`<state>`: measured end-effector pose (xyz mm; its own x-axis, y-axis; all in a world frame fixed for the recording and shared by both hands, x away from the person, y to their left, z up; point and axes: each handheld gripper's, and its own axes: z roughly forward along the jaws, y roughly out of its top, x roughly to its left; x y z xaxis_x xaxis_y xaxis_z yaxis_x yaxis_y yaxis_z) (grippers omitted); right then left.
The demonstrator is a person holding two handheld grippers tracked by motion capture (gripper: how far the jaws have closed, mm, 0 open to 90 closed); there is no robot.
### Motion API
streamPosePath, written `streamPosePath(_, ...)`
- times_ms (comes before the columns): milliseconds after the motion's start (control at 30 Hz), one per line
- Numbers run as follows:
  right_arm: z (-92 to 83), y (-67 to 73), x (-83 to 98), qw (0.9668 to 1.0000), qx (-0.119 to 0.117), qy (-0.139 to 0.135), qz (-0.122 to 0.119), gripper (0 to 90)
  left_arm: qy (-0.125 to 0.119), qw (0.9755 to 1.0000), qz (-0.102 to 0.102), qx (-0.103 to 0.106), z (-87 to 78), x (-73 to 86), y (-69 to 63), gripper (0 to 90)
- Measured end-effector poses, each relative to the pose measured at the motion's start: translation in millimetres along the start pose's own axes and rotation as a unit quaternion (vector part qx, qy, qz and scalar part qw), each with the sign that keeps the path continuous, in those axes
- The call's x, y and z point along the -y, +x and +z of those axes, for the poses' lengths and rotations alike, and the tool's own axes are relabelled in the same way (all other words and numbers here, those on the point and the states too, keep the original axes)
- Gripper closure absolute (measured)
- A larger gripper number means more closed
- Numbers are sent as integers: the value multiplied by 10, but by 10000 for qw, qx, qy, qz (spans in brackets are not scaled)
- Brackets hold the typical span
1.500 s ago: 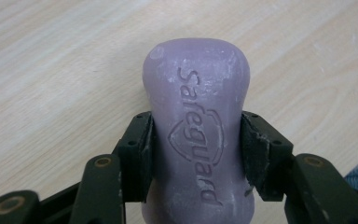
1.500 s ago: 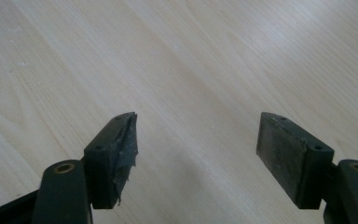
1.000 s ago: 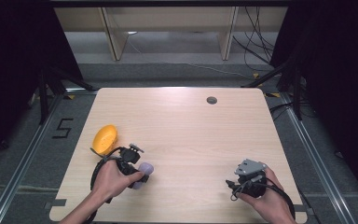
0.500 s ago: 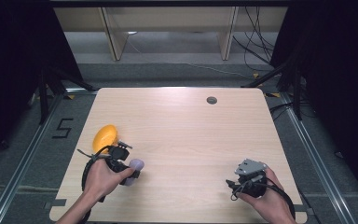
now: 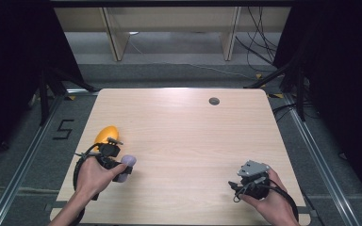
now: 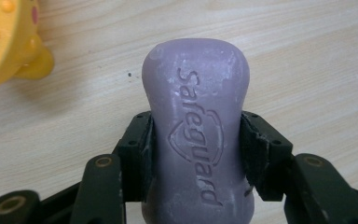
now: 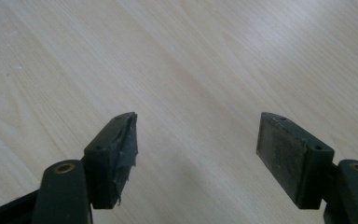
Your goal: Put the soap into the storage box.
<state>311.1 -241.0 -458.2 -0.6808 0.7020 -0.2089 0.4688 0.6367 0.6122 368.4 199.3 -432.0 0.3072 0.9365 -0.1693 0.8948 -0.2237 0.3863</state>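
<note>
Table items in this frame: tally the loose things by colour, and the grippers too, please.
Purple: 1, the soap bar, clamped in the left gripper.
Yellow-orange: 1, the yellow toy, just beyond that gripper.
Black grippers: 2; the right gripper is open and empty over bare table.
Total: 4.

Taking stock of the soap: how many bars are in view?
1. The purple soap bar is clamped in the left claw, near the table's front-left, beside a yellow toy. None seems hidden.
</note>
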Motion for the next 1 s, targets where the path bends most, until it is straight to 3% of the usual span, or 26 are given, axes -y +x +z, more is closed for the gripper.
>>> streamPosePath(400, -4, -4, -2, 10000, 25, -24, 18, 297, -92, 9999, -128, -67, -94, -68, 131, 486)
streamPosePath(1000, -8, -9, -4, 10000, 32, -51, 24, 298, -100, 9997, -143, -161, -189, -186, 344, 486)
